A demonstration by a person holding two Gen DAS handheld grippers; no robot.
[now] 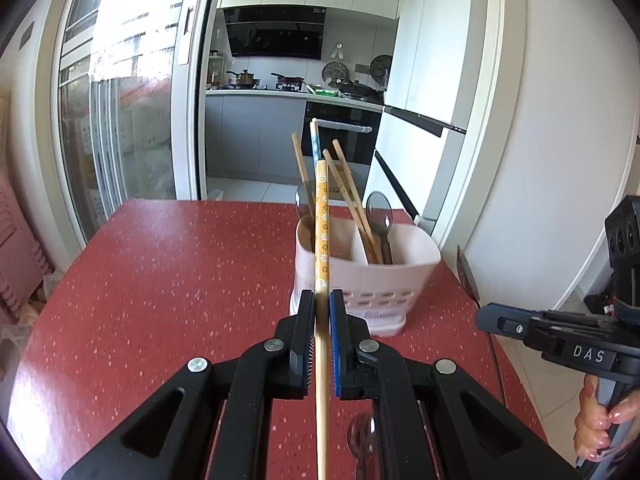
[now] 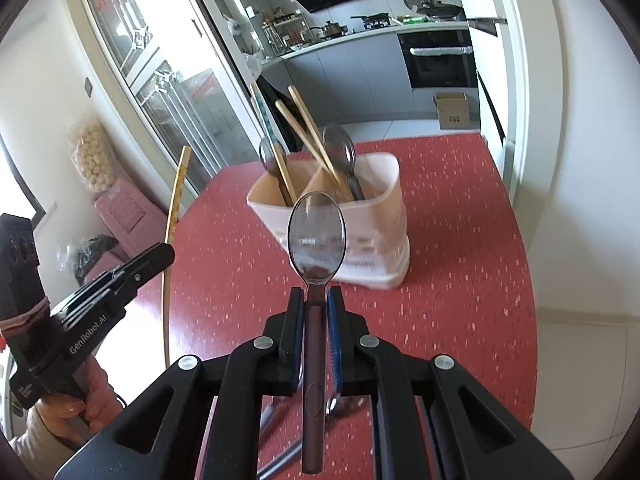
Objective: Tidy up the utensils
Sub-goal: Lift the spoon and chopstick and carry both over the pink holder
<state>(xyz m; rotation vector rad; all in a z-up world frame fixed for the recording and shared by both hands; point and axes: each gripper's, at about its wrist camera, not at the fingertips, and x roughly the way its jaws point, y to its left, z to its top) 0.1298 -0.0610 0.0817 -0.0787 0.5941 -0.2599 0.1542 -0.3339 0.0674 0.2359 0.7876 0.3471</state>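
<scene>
My left gripper (image 1: pixel 321 300) is clamped on one bamboo chopstick (image 1: pixel 322 216) with an orange, flower-printed upper part. Its long axis runs straight ahead between the pads, the patterned end pointing forward and up toward the utensil holder (image 1: pixel 366 280), the plain end passing back under the gripper. My right gripper (image 2: pixel 316 298) is closed on the brown handle of one translucent smoky plastic spoon (image 2: pixel 317 236). The spoon's long axis lies along the fingers, bowl forward and raised, concave face toward the camera, in front of the holder and above the table.

Both tools hang over a red table (image 1: pixel 160 280) with pale speckles. The white plastic holder stands on it, divided into two compartments. In the left wrist view the left compartment holds two chopsticks, one plain and one with a blue-patterned shaft, and one dark spoon whose bowl shows behind them. The right compartment holds two plain chopsticks (image 1: pixel 352 196) leaning left and one dark translucent spoon (image 1: pixel 380 216), bowl up. More utensils lie on the table beneath my right gripper; they are too hidden to count.

Beyond the table a sliding glass door (image 1: pixel 120 100) opens onto a kitchen with grey cabinets, a black range hood (image 1: pixel 276 32), a built-in oven and a white refrigerator (image 1: pixel 424 92). A cardboard box (image 2: pixel 452 110) sits on the kitchen floor.
</scene>
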